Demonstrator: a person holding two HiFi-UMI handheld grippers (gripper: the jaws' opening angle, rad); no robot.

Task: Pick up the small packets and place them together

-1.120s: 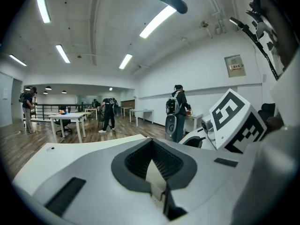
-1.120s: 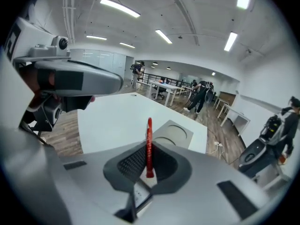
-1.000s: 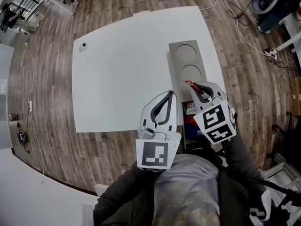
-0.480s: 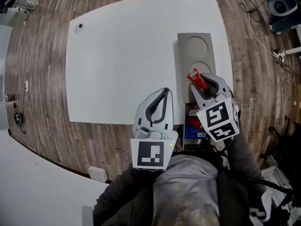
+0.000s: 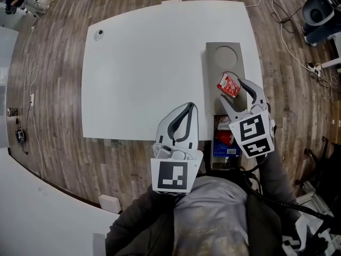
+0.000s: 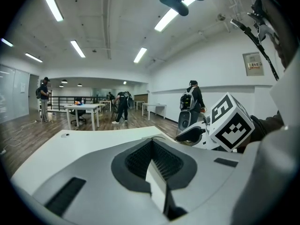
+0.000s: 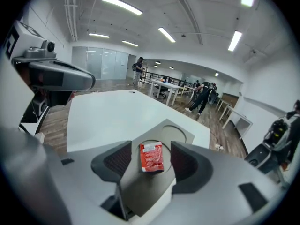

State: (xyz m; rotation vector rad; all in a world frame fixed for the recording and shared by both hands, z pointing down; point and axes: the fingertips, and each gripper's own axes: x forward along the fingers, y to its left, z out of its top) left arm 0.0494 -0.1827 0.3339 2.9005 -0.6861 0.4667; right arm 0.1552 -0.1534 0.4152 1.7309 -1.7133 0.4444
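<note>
On grey tray [image 5: 211, 71]: flat red packet [image 5: 229, 85] | right tool [image 7: 151, 165] just opened, packet loose between jaws | left tool [image 6: 151, 162] closed

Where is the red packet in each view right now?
Head view: the red packet lies on the grey tray, right of centre, at the tips of the right gripper, whose jaws have just been opening.
Right gripper view: low centre, on the tray between the open jaws, touching neither pad.
Left gripper view: not in it.
Shared landmark: the white table, seen in all three views.
</note>
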